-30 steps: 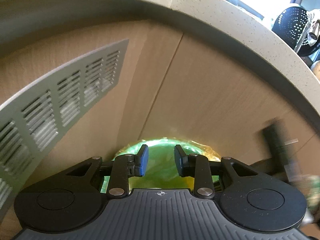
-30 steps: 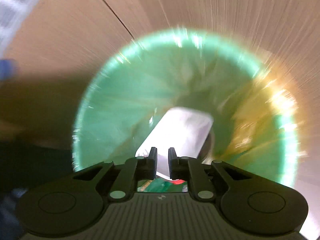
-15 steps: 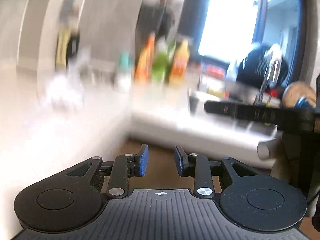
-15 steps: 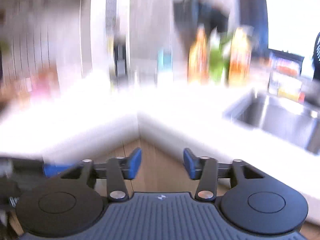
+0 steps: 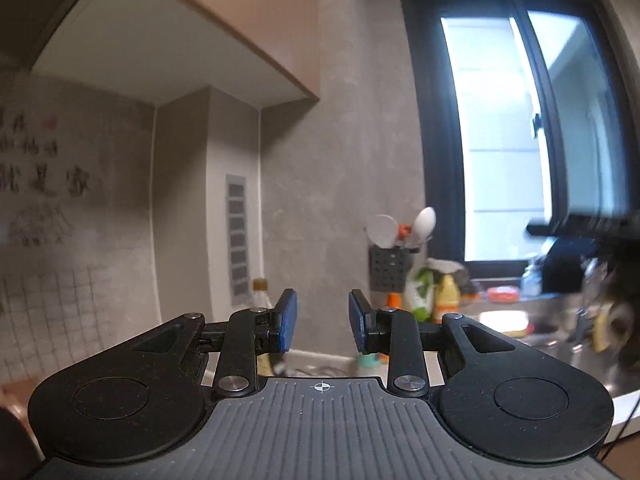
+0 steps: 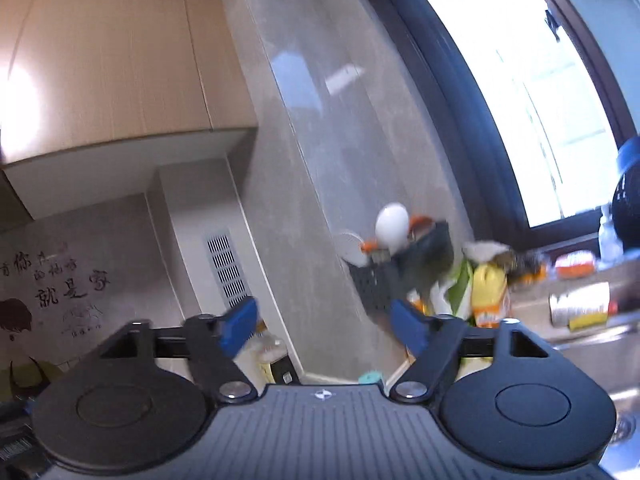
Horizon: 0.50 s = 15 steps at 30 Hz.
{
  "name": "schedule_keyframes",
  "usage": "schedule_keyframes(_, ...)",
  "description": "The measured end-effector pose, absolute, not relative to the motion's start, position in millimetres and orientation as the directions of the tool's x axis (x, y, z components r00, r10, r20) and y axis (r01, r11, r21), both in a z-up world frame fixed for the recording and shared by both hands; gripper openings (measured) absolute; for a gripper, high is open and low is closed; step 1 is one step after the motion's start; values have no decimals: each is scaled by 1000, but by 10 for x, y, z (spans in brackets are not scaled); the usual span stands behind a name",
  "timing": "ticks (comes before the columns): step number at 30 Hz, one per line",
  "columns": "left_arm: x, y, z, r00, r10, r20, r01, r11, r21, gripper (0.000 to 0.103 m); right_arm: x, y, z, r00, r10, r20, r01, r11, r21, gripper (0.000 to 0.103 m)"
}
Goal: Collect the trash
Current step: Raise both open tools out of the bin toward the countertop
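No trash or bin shows in either view now. My left gripper (image 5: 322,322) is raised and points level at the grey kitchen wall, its blue pads apart with nothing between them. My right gripper (image 6: 325,325) also faces the wall corner, tilted, and its jaws are opening wide with nothing between them. The other gripper's dark body (image 5: 580,226) crosses the right edge of the left wrist view, blurred.
A wall caddy (image 5: 390,274) holds spoons beside the dark-framed window (image 5: 512,128). Bottles and packets (image 6: 486,292) crowd the counter by the steel sink (image 5: 560,344). A wood upper cabinet (image 6: 120,60) hangs at the left, a vent grille (image 6: 228,270) below it.
Both grippers rose from the green-lined bin by the floor cabinet up to counter height and tipped level. The right jaws, shut over the bin, have opened wide; the white item stayed below.
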<state>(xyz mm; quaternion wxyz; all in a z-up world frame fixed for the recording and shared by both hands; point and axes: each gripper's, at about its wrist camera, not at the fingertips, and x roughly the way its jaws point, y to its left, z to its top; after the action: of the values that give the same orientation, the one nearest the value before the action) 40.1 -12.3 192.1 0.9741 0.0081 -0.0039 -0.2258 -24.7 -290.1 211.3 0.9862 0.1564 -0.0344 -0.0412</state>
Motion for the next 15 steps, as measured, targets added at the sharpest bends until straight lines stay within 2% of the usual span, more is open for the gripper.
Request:
schedule_keyframes(2,534,-81,1829,881,-467,-74,468,884,-16,32,-102,-2816,2012,998,-61,-14,62,962,265,80)
schedule_keyframes(5,937,-77,1676,856,-436,-277,450,893,-16,32,232,-2620,1818,987,-19,-157,51,978,204,80)
schedule_keyframes(8,1417,32,1559,808,-381,-449,407,913,-43,32,548,-2427,1565,972,35,-233,7,984,177,80)
schedule_keyframes(12,2085,329,1402,749,-225,-623,300,954,15,32,893,-2112,1277,941,114,-319,-73,988,136,80)
schedule_keyframes(15,2618,634,1210,710,-74,-700,173,982,72,32,1160,-1895,1054,899,166,-405,-134,985,106,80)
